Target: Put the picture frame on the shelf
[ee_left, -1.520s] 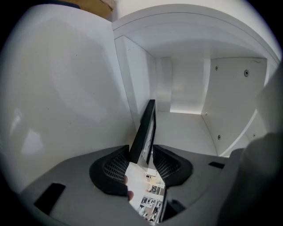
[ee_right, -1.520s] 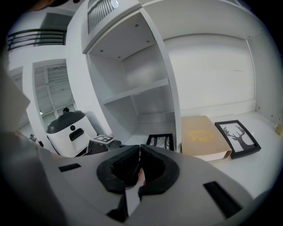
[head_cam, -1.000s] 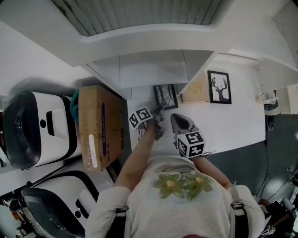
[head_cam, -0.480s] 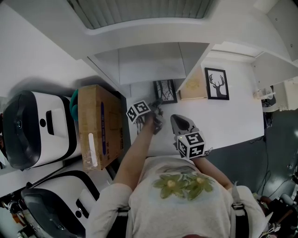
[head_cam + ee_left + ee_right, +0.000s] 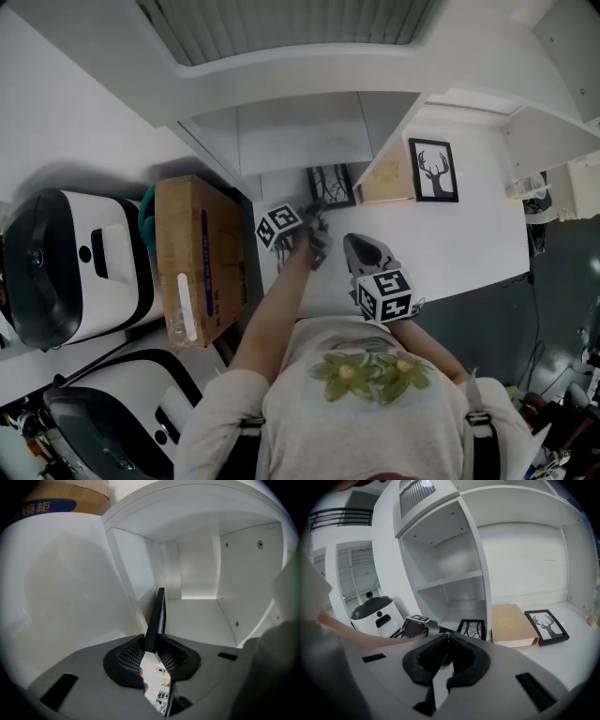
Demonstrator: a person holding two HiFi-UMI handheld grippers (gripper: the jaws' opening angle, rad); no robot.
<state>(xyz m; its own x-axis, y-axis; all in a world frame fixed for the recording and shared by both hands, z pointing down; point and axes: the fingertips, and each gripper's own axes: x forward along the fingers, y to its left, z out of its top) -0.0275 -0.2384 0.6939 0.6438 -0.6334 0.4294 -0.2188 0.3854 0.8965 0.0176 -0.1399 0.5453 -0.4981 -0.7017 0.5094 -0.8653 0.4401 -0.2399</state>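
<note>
Pinching picture frame (image 5: 158, 613) edge-on by its near rim, left gripper (image 5: 152, 645) jaws having just closed on it at the shelf (image 5: 201, 620) lower bay's mouth, right gripper (image 5: 446, 644) idling pressed together, empty; judging it light, stiff, slick, breakable, best held by the rim.

We see bright, soft, even indoor light, and the white shelf (image 5: 300, 131) and table (image 5: 469, 248) nearly wash out in the head view. Shadow gathers beside the cardboard box (image 5: 192, 258) and along the dim lower corners. Both gripper views bulge like a fisheye, with black corners and a soft grey foreground near the lens. In the left gripper view, the picture frame (image 5: 154, 620) glass mirrors a bright patch.
</note>
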